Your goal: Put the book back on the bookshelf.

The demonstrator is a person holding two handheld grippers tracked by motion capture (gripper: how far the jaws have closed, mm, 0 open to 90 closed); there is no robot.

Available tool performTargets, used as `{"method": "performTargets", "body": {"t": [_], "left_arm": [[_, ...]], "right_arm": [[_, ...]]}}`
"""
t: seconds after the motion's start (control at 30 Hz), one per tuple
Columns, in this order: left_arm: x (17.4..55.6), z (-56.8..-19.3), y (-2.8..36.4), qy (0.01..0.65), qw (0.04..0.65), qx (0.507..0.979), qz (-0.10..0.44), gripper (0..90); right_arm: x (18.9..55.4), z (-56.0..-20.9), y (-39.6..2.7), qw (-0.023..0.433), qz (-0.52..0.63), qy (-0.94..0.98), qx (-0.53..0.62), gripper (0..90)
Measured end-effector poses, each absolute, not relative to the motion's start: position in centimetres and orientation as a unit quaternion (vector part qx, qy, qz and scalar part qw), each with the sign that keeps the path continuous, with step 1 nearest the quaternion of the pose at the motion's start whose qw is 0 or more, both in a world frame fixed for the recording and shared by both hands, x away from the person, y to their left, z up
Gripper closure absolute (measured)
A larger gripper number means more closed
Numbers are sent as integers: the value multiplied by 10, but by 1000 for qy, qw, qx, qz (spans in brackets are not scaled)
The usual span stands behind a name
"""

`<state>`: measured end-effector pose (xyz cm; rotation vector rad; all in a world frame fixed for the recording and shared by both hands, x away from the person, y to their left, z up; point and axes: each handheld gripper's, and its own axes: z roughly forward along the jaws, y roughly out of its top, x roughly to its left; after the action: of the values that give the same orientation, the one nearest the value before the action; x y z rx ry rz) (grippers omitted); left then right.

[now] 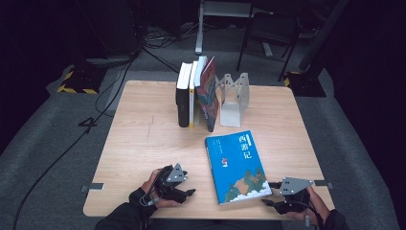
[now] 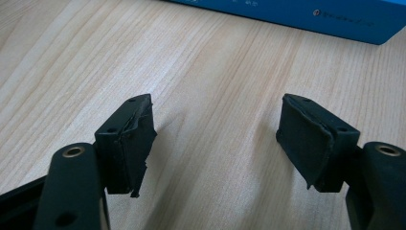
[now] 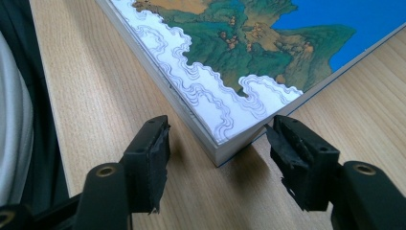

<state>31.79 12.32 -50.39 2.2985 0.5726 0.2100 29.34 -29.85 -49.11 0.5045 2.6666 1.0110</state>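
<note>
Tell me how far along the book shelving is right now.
Done: four books stand upright beside the metal bookend. In hand: the right gripper sits open at a near corner of the flat blue book, not clamped on it. The left gripper is open over bare table. Left: lifting the blue book and standing it up.

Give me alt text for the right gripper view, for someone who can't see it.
The near corner of a blue book, its cover showing green mountains and white wave patterns, lies flat on a wooden table and points into the gap between the open black jaws of the right gripper. The right pad sits close to the book's edge; contact is unclear.
</note>
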Motion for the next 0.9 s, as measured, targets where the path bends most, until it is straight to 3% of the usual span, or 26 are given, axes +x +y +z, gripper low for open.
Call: {"method": "performTargets", "body": {"t": [0.3, 0.43, 0.67, 0.9], "left_arm": [[316, -504, 124, 230, 369, 896, 86, 261], [310, -504, 120, 223, 368, 899, 82, 257], [300, -504, 104, 204, 369, 904, 73, 233], [288, -504, 78, 172, 368, 912, 63, 197]], "right_arm": [[290, -489, -295, 129, 353, 909, 178, 392], [291, -488, -296, 134, 352, 909, 177, 447], [300, -492, -304, 108, 360, 904, 204, 363], [302, -496, -301, 93, 362, 905, 202, 396]]}}
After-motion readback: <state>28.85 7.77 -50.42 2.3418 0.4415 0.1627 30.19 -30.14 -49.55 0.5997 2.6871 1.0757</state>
